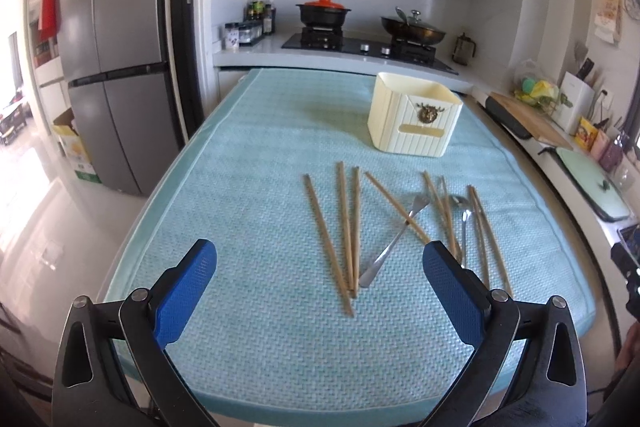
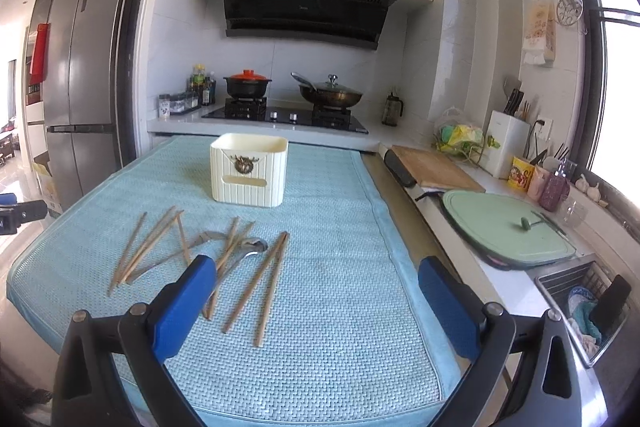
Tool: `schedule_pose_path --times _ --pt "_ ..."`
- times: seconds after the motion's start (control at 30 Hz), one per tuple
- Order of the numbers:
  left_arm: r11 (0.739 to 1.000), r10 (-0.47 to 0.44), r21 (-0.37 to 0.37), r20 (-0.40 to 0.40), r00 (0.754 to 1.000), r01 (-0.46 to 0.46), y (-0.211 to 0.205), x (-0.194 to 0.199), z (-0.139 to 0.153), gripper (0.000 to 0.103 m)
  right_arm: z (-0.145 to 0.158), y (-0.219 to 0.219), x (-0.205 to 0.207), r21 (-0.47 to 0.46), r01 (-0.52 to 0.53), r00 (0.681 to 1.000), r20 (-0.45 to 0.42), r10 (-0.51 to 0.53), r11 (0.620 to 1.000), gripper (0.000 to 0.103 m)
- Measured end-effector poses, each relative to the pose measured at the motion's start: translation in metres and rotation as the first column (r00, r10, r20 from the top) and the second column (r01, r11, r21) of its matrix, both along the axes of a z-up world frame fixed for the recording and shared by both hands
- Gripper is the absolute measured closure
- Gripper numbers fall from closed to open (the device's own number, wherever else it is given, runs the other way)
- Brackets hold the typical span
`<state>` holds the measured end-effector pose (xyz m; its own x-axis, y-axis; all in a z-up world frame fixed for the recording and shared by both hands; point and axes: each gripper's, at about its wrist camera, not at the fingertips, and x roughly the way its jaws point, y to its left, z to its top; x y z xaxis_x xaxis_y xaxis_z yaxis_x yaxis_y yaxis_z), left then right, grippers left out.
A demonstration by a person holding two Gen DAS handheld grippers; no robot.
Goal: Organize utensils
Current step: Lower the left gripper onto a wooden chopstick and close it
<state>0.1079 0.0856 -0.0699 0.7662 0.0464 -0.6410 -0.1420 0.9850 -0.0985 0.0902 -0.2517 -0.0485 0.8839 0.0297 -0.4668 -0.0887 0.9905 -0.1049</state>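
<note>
1. The chopsticks (image 1: 348, 227) are lying loose and fanned out on the mat near its front half, with a fork (image 1: 394, 241) crossing one of them and a spoon (image 1: 464, 217) tucked among the ones further right; the cream holder (image 1: 414, 115) is standing upright behind them, well apart and apparently holding nothing yet
2. Both tools are hovering above the near edge: the left hand-held gripper (image 1: 320, 287) and the right hand-held gripper (image 2: 316, 291) are each gaping wide, with nothing between the pads
3. The tangle is looking like the main risk: closing on one chopstick where it overlaps the fork is likely to drag its neighbour along or flick it off the mat
4. Thin round sticks lying flat on a soft weave are probably going to roll or slip out of a pinch, and a long one gripped off-centre may tilt and miss the holder's opening
5. The textured blue mat (image 1: 248, 163) is covering the tabletop, giving some grip
6. Around it, a kitchen is showing: a steel fridge (image 1: 116, 67) left, a hob with pots behind, a cluttered counter right
</note>
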Motion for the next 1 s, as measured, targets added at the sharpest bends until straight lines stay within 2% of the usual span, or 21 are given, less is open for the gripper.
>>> schedule_pose_path --times 0.1,0.17,0.37,0.57,0.73,0.83,1.0 --pt "0.999 -0.005 -0.033 -0.036 0.999 0.004 0.01 0.028 -0.013 0.0 -0.02 -0.002 0.023 0.035 -0.019 0.996 -0.081 0.022 0.999 0.005" --pt "0.999 -0.008 -0.041 -0.058 0.998 0.005 0.015 0.047 -0.021 0.0 -0.033 -0.002 0.038 0.042 -0.027 0.992 -0.123 0.032 0.999 0.016" --pt "0.999 -0.018 -0.029 -0.139 0.99 0.014 0.017 0.101 -0.052 0.001 -0.054 0.0 0.077 0.082 -0.033 0.977 -0.206 0.05 0.996 0.033" --pt "1.0 0.023 0.004 -0.248 0.968 -0.023 0.025 0.151 -0.093 0.001 -0.062 0.002 0.101 0.11 -0.042 0.965 -0.252 0.069 0.993 0.039" --pt "0.998 0.03 0.07 -0.318 0.948 -0.008 0.023 0.174 -0.117 0.006 -0.067 -0.002 0.12 0.147 -0.042 0.954 -0.289 0.083 0.988 0.043" --pt "0.994 0.027 0.107 -0.342 0.939 0.01 0.021 0.181 -0.125 0.008 -0.077 -0.006 0.141 0.183 -0.048 0.934 -0.341 0.109 0.982 0.045" --pt "0.993 0.002 0.111 -0.357 0.934 0.041 0.022 0.183 -0.13 0.008 -0.099 0.007 0.179 0.184 -0.103 0.894 -0.413 0.172 0.977 0.06"
